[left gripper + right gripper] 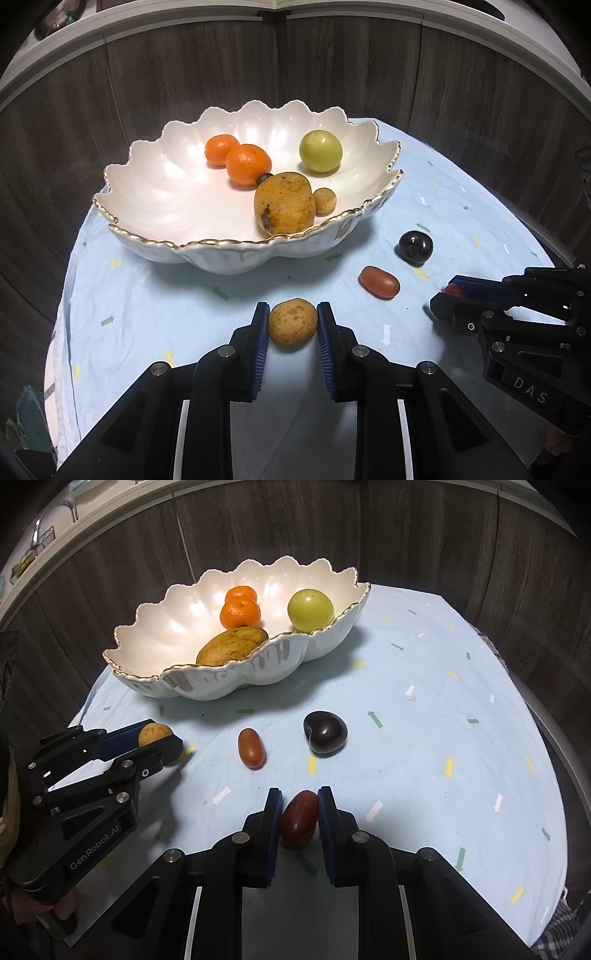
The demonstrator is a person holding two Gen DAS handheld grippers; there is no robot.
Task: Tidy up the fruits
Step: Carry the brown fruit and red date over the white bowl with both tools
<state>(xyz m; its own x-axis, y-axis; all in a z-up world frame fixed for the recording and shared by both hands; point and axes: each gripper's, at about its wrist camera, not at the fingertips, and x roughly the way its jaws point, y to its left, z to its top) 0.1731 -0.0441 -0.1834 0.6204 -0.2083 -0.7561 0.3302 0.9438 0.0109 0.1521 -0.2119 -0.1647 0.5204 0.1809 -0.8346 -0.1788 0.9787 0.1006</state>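
My left gripper [293, 322] is clamped on a small round tan fruit [293, 323], its blue ribbed pads pressing both sides, low over the pale blue tablecloth [147, 314] in front of the bowl. My right gripper [299, 818] is closed on an oblong reddish-brown fruit [299, 819], also just above the cloth — from the left wrist camera only a red sliver of it shows between the right jaws.

Readable writing: "GenRobot.AI" in white on the side of the left gripper as seen from the right wrist, and "DAS" on the body of the right gripper as seen from the left wrist. The gilt marks on the outer wall of the bowl are too blurred for me to read.

The white scalloped bowl [155, 206] with its gold rim sits towards the back of the table. Inside it: two oranges [248, 164] touching each other, a yellow-green round fruit [320, 150] apart on the right, a large brownish-yellow fruit [284, 203] near the front rim, and a small tan fruit [324, 201] right beside it (a dark bit peeks out between the large fruit and the nearer orange).

Loose on the cloth, between the two grippers — a second reddish-brown oblong fruit [251, 753] and a dark purple fruit [325, 736], near each other but not touching.
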